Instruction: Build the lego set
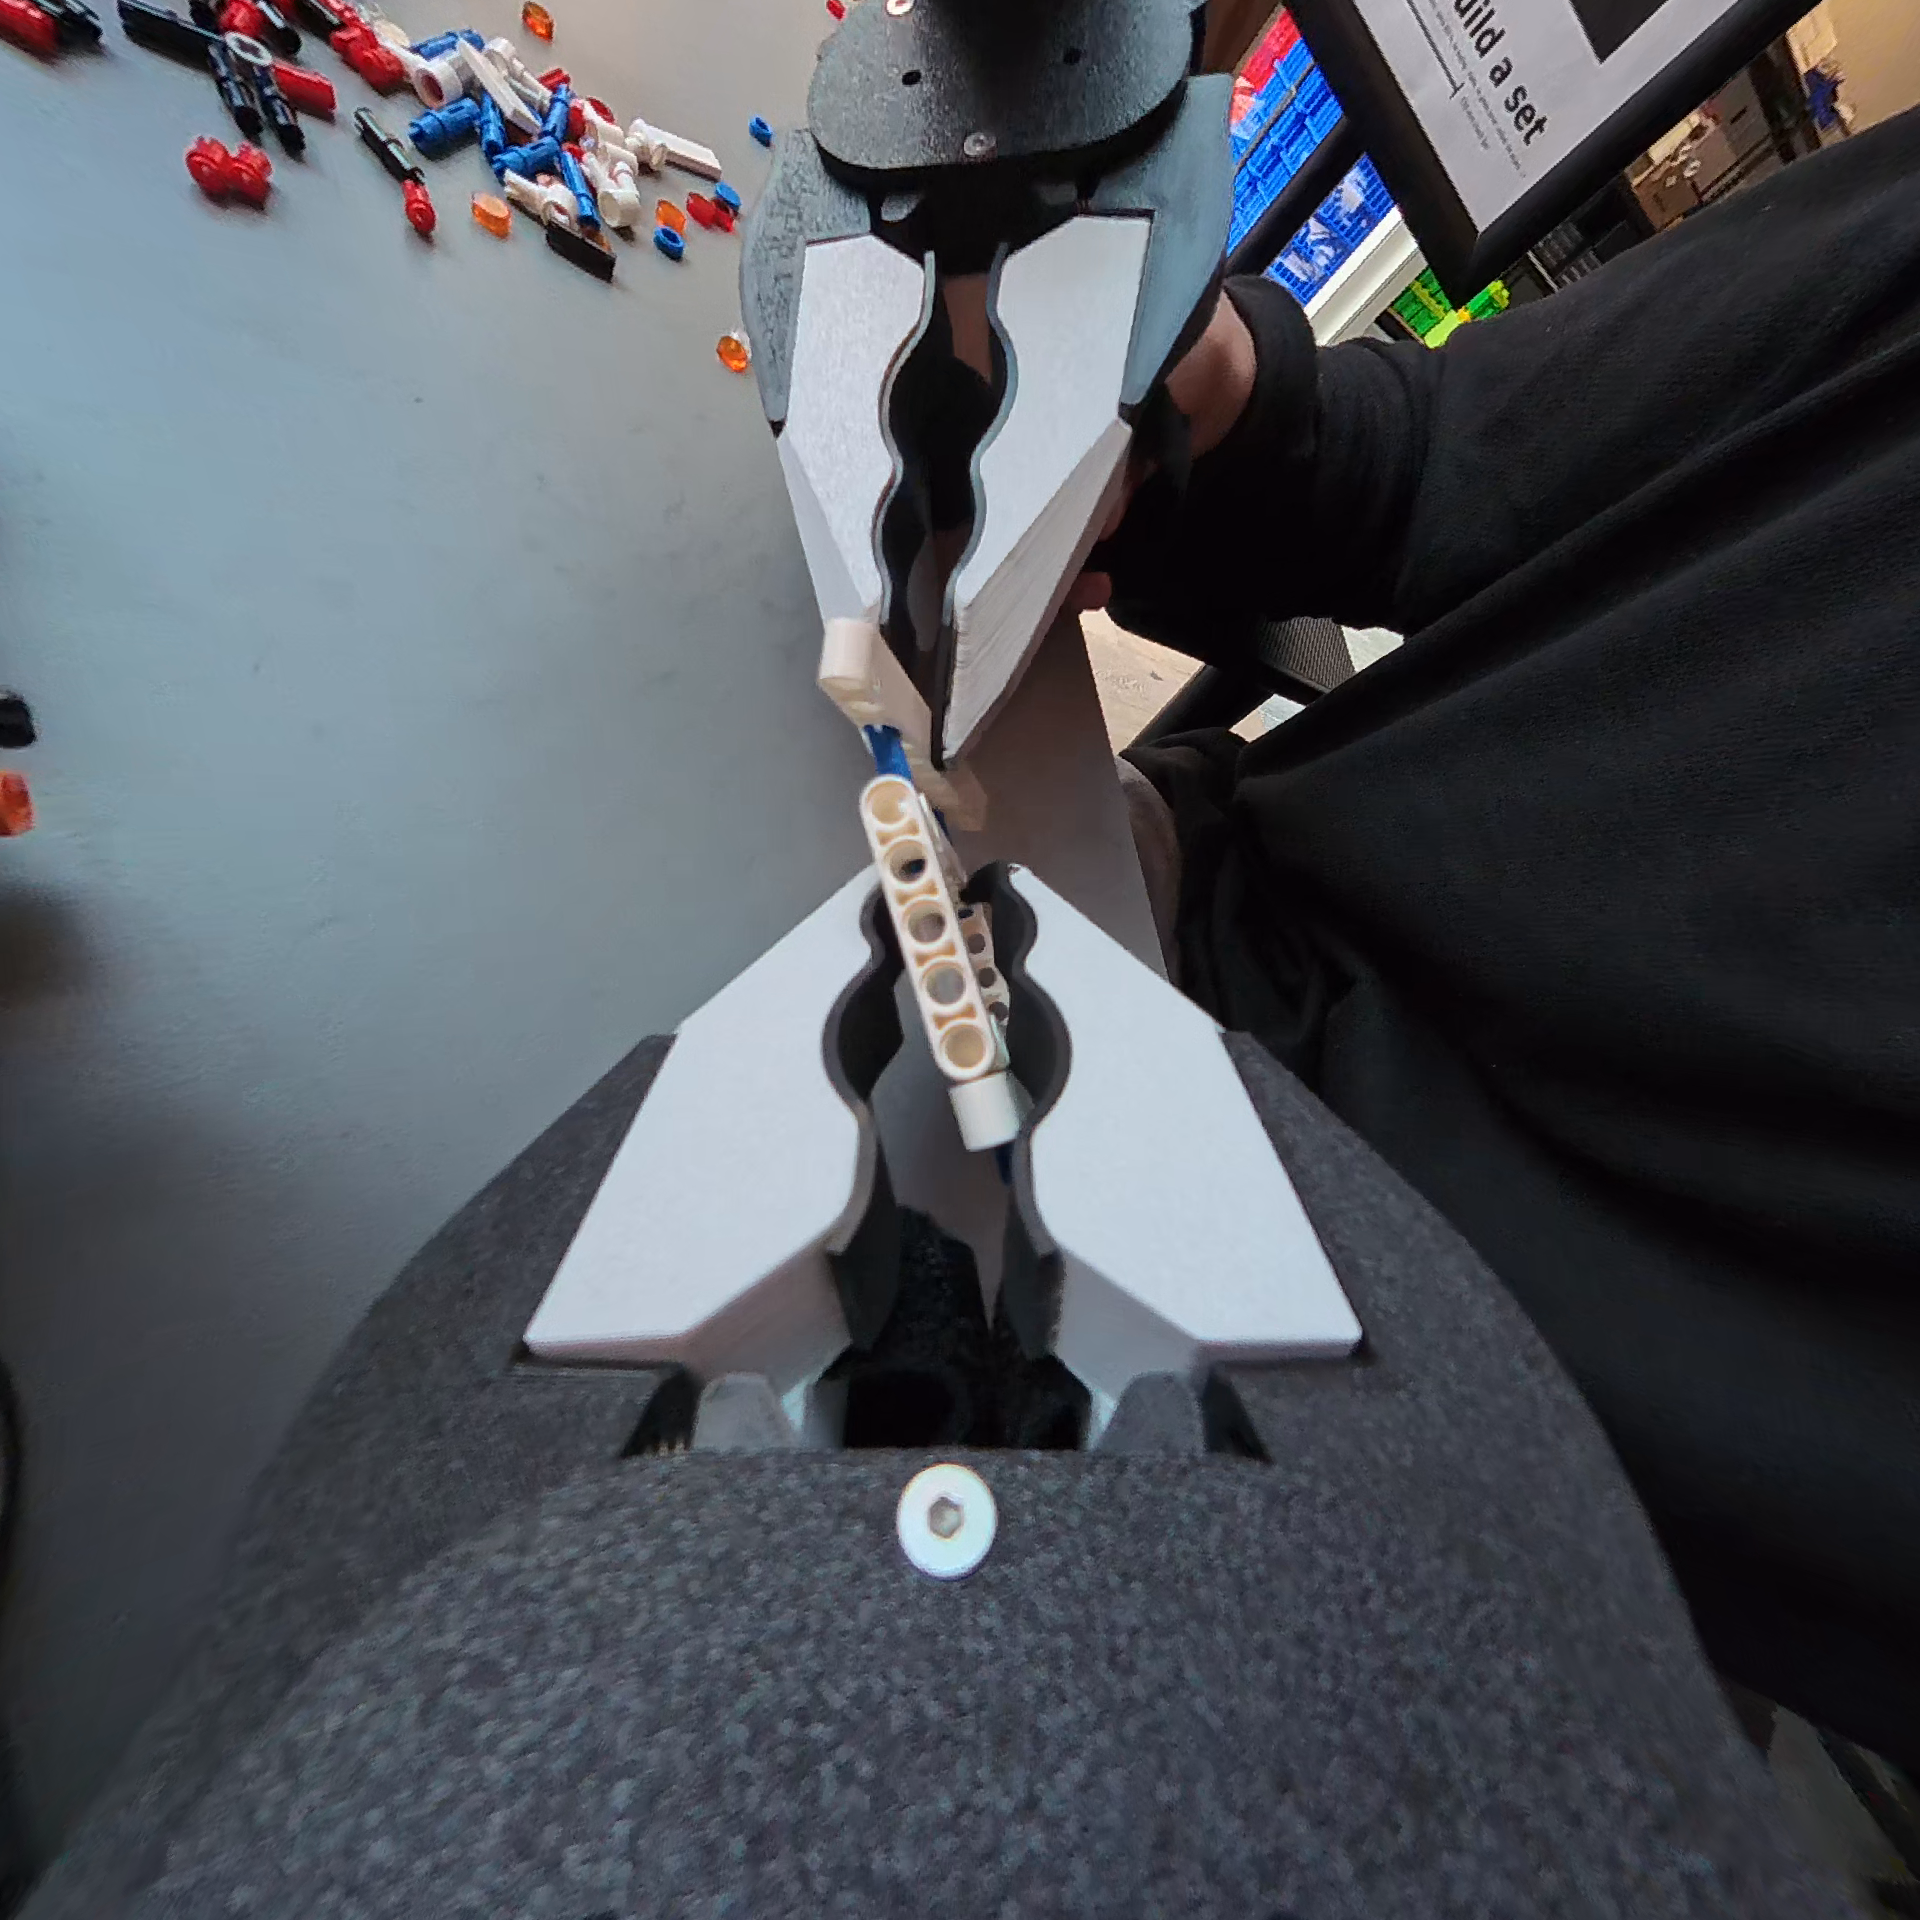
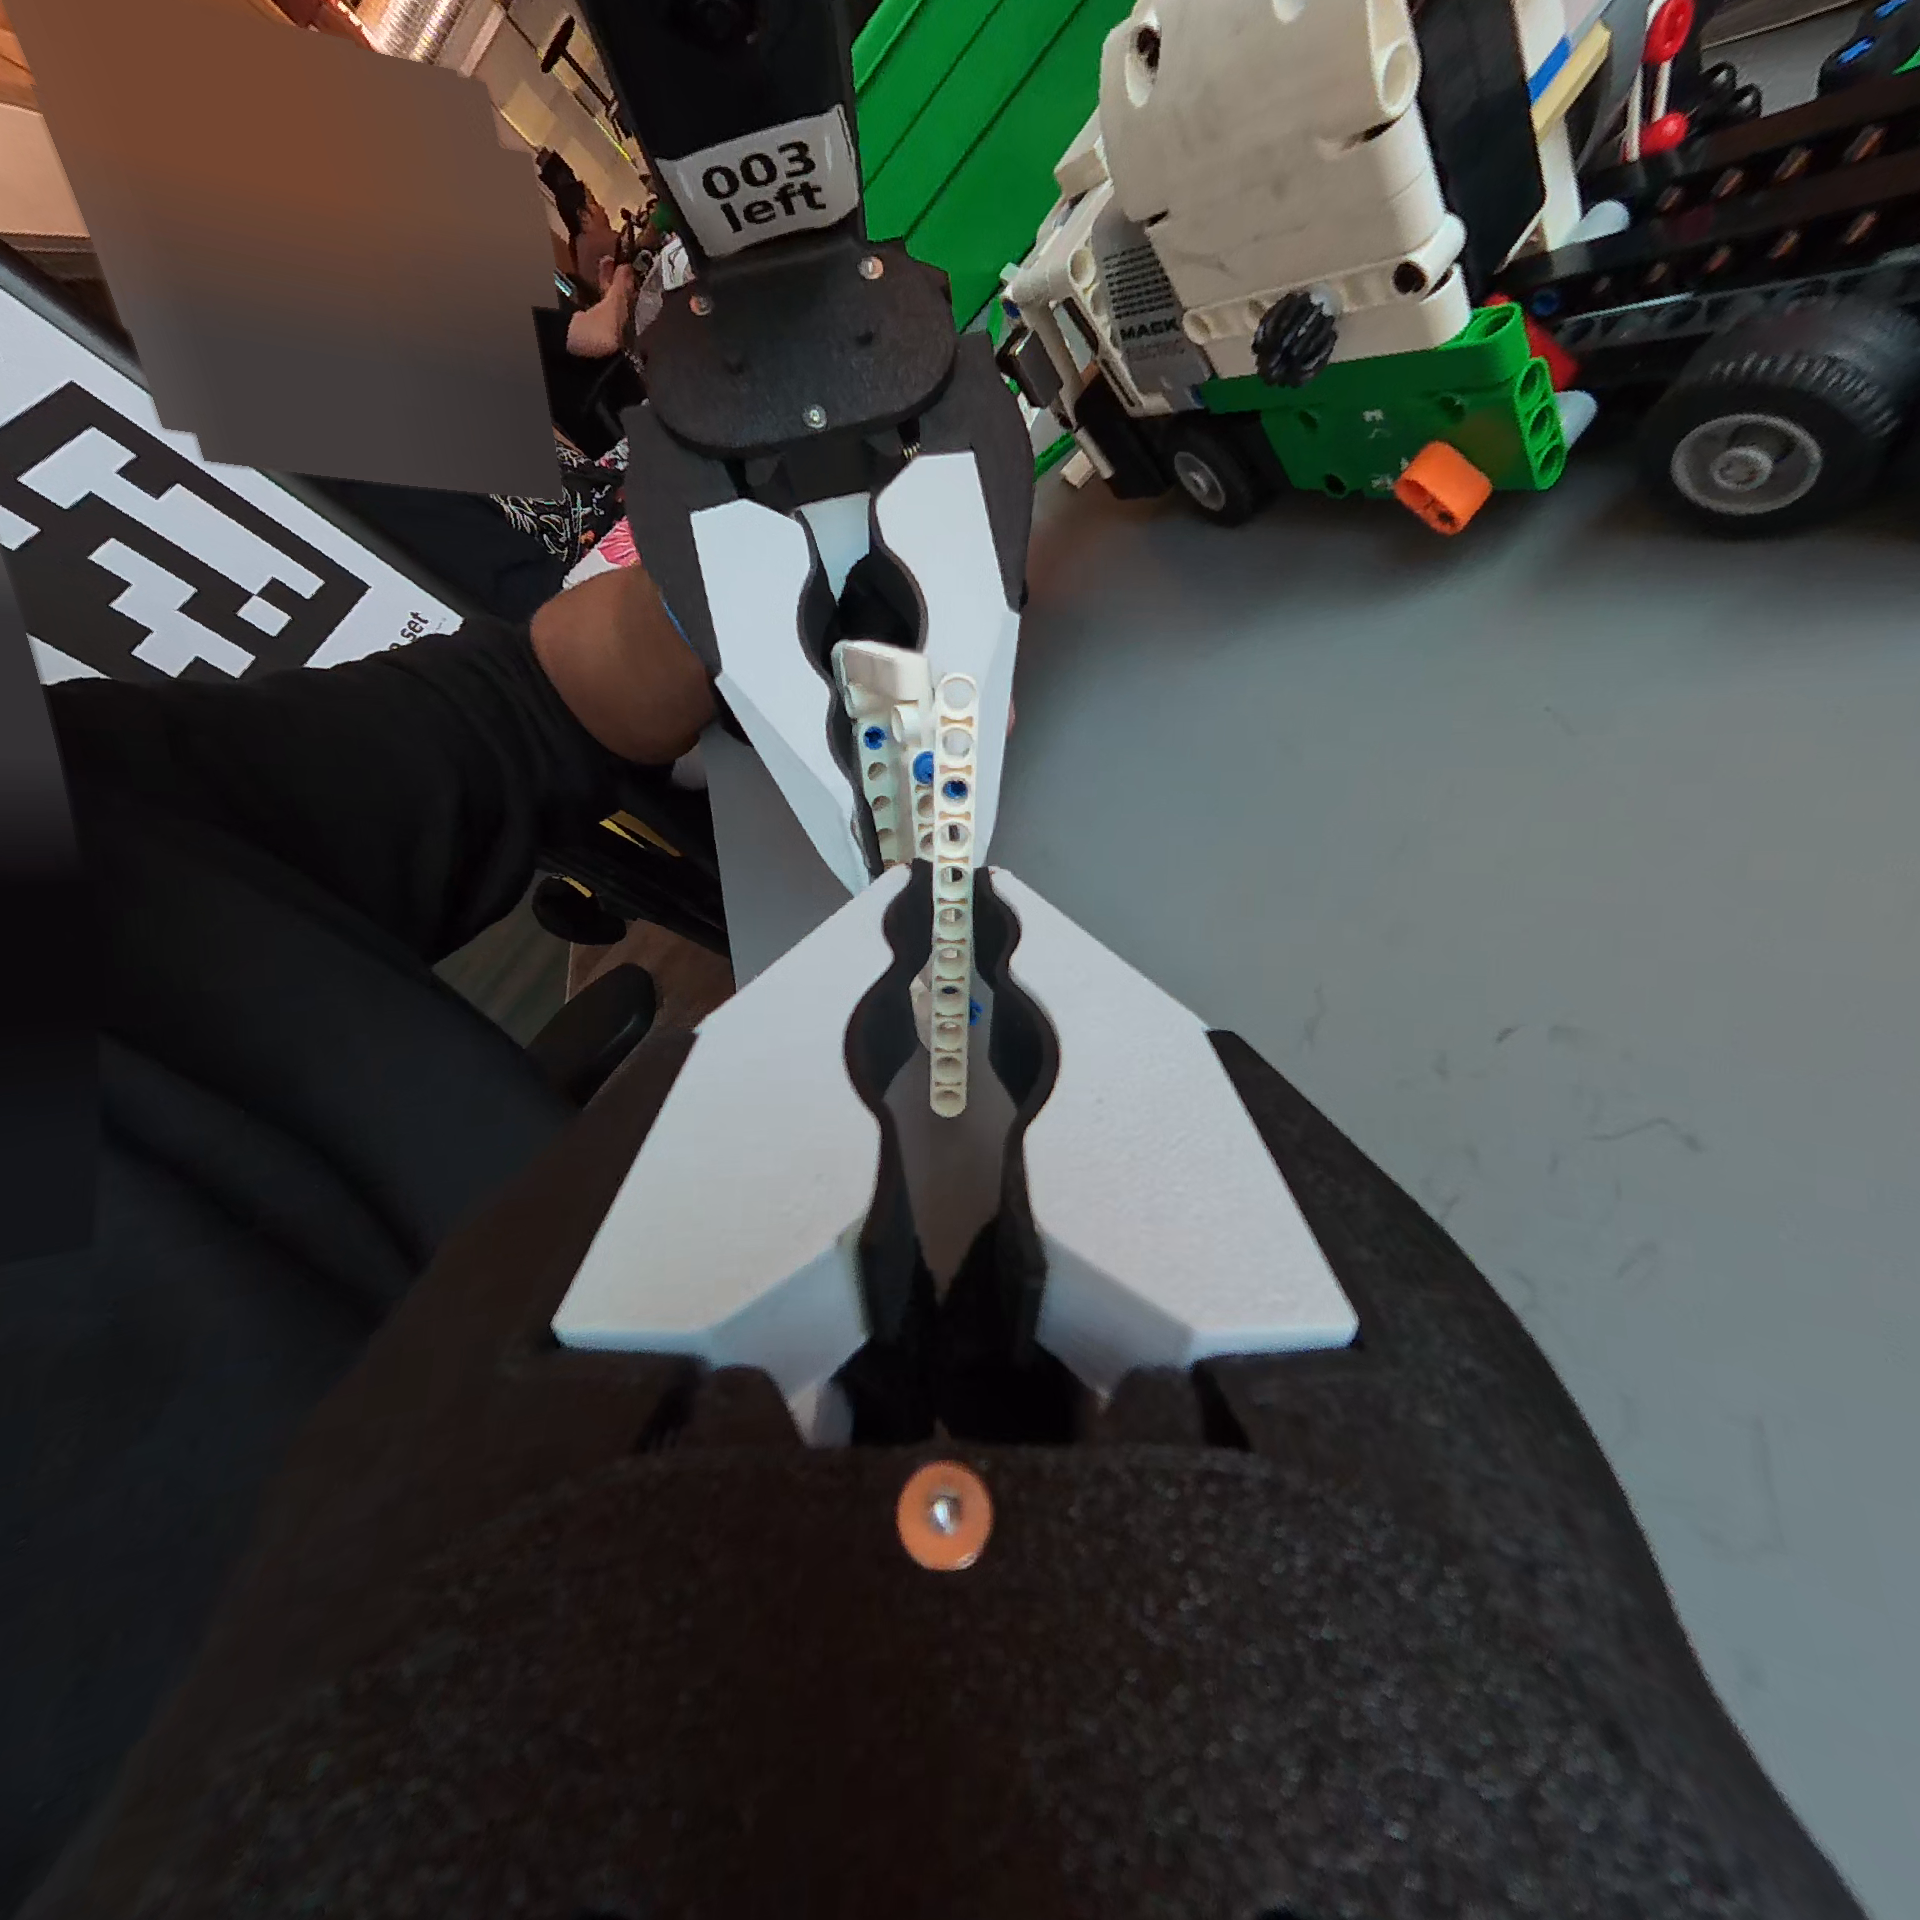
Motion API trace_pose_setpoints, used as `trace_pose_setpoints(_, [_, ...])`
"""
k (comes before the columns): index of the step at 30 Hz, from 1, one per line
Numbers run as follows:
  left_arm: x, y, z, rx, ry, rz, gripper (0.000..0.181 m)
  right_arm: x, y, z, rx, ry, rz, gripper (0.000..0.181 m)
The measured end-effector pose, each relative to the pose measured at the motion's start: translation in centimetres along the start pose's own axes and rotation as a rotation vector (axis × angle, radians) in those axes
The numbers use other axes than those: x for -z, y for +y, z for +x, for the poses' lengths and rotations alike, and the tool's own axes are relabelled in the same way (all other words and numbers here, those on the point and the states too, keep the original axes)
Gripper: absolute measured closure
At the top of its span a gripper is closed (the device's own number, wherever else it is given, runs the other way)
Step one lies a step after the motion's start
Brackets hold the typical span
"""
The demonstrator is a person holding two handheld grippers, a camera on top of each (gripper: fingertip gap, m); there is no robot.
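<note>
White perforated lego beams [image 1: 935, 935], joined by blue pins into one slim glossy assembly, suspended in the air above the table between two grippers meeting tip to tip. Left gripper [image 1: 940, 883] clamped on one end of the assembly, a short white sleeve [image 1: 982, 1112] poking back between its wavy black pads. Right gripper [image 2: 948, 878] pinched on the long hole-studded beam [image 2: 951, 904] from the opposite side, fingers narrowed around it. Same build: smooth white wedge-shaped finger shells, scalloped black rubber liners, grainy charcoal body with a single round screw. Black-sleeved arm [image 1: 1558, 727] behind each tool. Below, a matte grey table [image 1: 364, 623], faintly scuffed. Far corner in the left wrist view: loose scatter of red, blue, white and black pins and connectors [image 1: 499, 135], plus a few translucent orange studs. In the right wrist view: finished white-and-green toy truck [image 2: 1299, 260] with rubbery black tyres, standing on the table, green panel behind, printed black-and-white sign [image 2: 156, 540] at the left.
</note>
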State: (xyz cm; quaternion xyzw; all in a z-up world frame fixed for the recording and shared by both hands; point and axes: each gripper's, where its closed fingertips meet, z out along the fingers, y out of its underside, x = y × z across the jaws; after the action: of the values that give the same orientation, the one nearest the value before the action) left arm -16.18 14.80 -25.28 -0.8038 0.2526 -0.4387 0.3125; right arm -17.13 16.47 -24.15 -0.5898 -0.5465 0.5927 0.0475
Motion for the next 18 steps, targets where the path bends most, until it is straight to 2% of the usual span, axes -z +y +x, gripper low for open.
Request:
trace_pose_setpoints(6, [-0.3, 0.0, 0.3, -0.002, 0.002, -0.002, 0.172, -0.1, 0.1, -0.6, 0.011, -0.034, -0.004, 0.175])
trace_pose_setpoints(11, [-0.4, 0.4, 1.1, 0.011, 0.081, -0.029, 0.173, -0.2, 0.5, -1.3, 0.043, -0.093, -0.048, 0.175])
trace_pose_setpoints(18, [-0.6, 0.8, 2.2, -0.018, 0.139, -0.062, 0.173, -0.3, 0.9, -2.3, -0.037, -0.246, -0.140, 0.175])
